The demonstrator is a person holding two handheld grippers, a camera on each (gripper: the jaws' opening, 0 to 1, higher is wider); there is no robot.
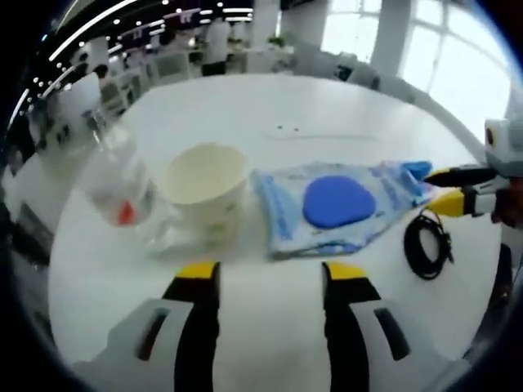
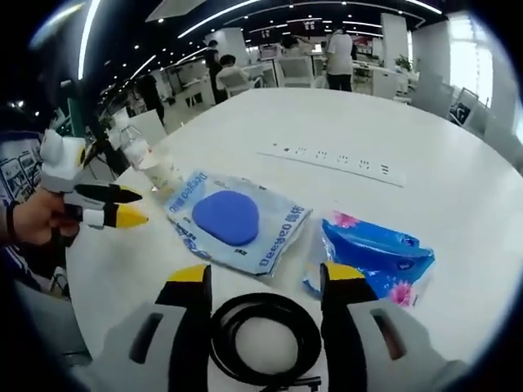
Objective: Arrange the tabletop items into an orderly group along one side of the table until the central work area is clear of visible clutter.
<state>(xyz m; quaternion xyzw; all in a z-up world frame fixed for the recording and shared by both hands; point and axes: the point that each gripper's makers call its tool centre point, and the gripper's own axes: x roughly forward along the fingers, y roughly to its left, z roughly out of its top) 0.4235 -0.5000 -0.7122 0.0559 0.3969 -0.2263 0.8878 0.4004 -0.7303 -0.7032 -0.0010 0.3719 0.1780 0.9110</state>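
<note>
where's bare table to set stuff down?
Free: the wide white tabletop beyond the power strip. Crowded: near edge, with plastic bottle, paper cup, blue-disc packet, blue tissue pack, coiled black cable.

1. The flat plastic pouch (image 2: 237, 224) under the blue disc carries blue printed lettering along its edges in the right gripper view. It looks like "Deeyeo" or similar, at about 5 o'clock and again at 10 o'clock of the disc, but the letters are too soft to be sure of.
2. The same pouch (image 1: 327, 208) in the left gripper view shows faint blue print, too blurred to read.
3. The blue packet (image 2: 380, 257) at 3 o'clock of the pouch bears pink flower pictures; no words on it can be made out.
</note>
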